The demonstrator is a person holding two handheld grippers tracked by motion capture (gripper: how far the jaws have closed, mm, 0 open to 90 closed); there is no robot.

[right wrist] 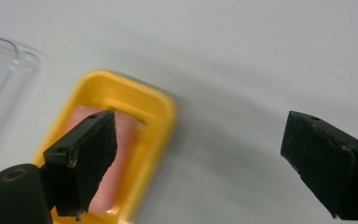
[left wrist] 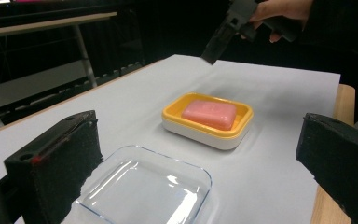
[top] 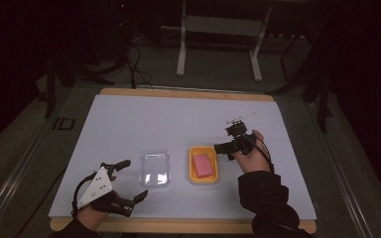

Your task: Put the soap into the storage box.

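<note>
Jaws spread on both the left gripper and right gripper; pink soap lettering unreadable.

In your right gripper view the dish smears with motion blur, and your right gripper's near jaw hides part of the soap. The lid runs off the edge beyond that jaw. In your left gripper view, the lid's near end is cut off below your left gripper, and the other gripper above is cropped.
</note>
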